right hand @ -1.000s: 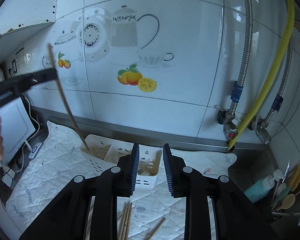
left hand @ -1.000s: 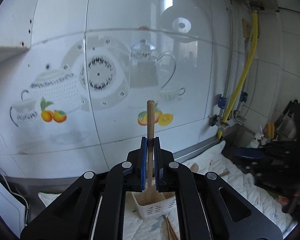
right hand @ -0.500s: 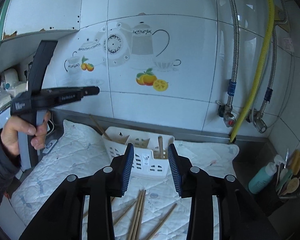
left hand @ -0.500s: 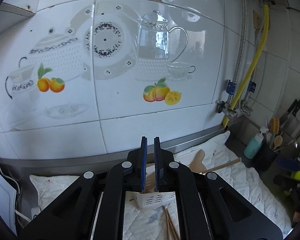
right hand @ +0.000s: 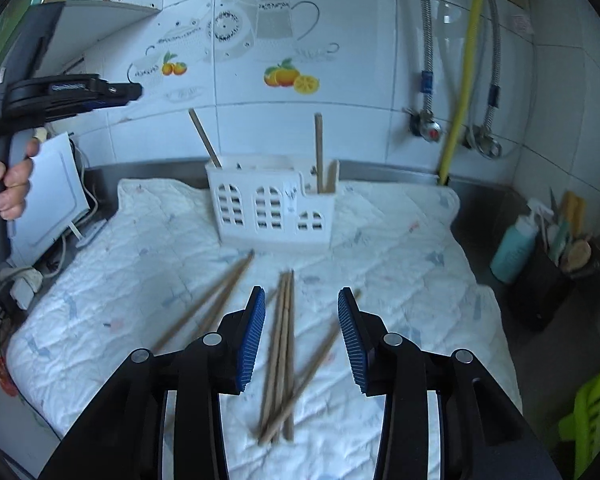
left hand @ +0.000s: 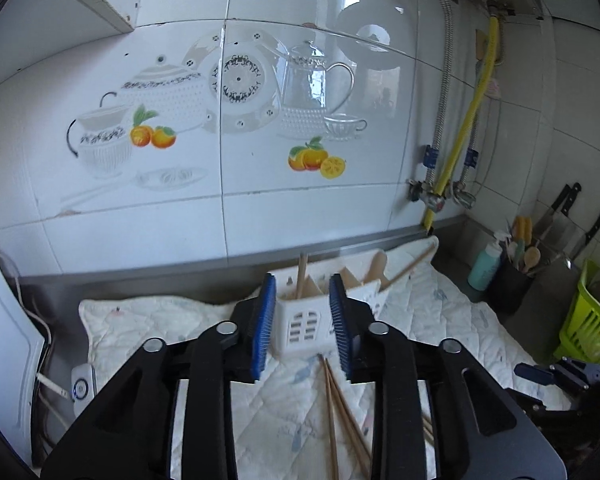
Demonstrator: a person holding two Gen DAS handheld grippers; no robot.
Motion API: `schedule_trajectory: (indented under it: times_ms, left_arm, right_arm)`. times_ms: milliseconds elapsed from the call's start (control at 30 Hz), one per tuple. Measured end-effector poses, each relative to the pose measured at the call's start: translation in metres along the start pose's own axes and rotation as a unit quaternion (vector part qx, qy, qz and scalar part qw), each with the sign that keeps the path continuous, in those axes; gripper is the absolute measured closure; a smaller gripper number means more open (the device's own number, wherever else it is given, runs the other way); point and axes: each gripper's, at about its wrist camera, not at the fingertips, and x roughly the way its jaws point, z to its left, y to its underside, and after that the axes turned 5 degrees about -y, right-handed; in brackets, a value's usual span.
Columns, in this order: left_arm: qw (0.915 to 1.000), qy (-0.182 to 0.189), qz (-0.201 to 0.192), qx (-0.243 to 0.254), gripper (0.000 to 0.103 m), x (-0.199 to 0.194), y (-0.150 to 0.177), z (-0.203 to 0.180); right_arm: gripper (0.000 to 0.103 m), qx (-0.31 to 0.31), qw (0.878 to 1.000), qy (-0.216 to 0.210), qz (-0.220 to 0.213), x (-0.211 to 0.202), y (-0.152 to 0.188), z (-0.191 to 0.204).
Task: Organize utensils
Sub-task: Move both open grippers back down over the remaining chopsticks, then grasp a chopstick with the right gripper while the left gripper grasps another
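Standing on a white quilted cloth (right hand: 380,240) that covers the surface, a white plastic utensil caddy (right hand: 272,216) with arched cut-outs sits close to the tiled back wall (right hand: 300,128). Two wooden chopsticks are already in it: one chopstick (right hand: 204,138) leans to the left out of the left compartment, and another chopstick (right hand: 319,152) stands nearly upright in the lower right compartment, beside a flat wooden piece. In front of the caddy, loose chopsticks lie on the cloth: a bundle (right hand: 280,344) runs toward the right wrist camera, a pair (right hand: 216,300) lies slanted to its left, and a single stick (right hand: 316,360) crosses under the bundle on the right. The right claw (right hand: 302,340) hangs above the bundle with its blue-padded fingers spread wide and nothing between them. The left claw (left hand: 302,320) is likewise spread and empty, framing the caddy's end wall (left hand: 304,324) in its own view, with a few chopsticks (left hand: 340,404) on the cloth just below. From the right wrist view, the left claw's body (right hand: 72,92) is seen from the side at upper left, held well above the cloth by a hand (right hand: 12,184) on its grey grip. At the far right, a teal bottle (right hand: 514,248) and a dark holder of kitchen tools (right hand: 556,280) stand off the cloth, near a yellow hose (right hand: 462,80) running up the wall.
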Motion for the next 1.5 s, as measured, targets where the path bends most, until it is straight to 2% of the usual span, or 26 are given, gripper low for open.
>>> schedule_trajectory:
  times_ms: [200, 367, 433, 700, 900, 1067, 1500]
  left_arm:
    - [0.9997, -0.013, 0.008, -0.017, 0.057, -0.030, 0.054, 0.007]
    - [0.9993, -0.028, 0.019, -0.011, 0.055, -0.039, 0.097, 0.006]
    - [0.9991, -0.027, 0.026, -0.018, 0.055, -0.040, 0.110, 0.007]
    - [0.9973, -0.034, 0.062, -0.020, 0.052, -0.034, 0.157, 0.005]
    - [0.9948, -0.032, 0.092, -0.029, 0.052, -0.020, 0.181, 0.006]
    - [0.9932, -0.029, 0.107, -0.034, 0.052, -0.011, 0.191, 0.007]
    - [0.9886, 0.010, 0.149, -0.018, 0.052, 0.014, 0.214, -0.016]
  right_arm:
    - [0.069, 0.055, 0.998, 0.001, 0.015, -0.003, 0.059, 0.006]
    - [0.081, 0.089, 0.995, 0.007, 0.035, 0.010, 0.097, 0.013]
    - [0.082, 0.099, 0.994, 0.004, 0.041, 0.017, 0.104, 0.014]
    - [0.089, 0.131, 0.990, -0.002, 0.054, 0.039, 0.109, 0.009]
    - [0.091, 0.152, 0.986, -0.005, 0.067, 0.055, 0.109, 0.004]
    - [0.092, 0.158, 0.985, -0.001, 0.076, 0.063, 0.109, 0.004]
    - [0.096, 0.143, 0.987, 0.018, 0.067, 0.059, 0.108, 0.001]
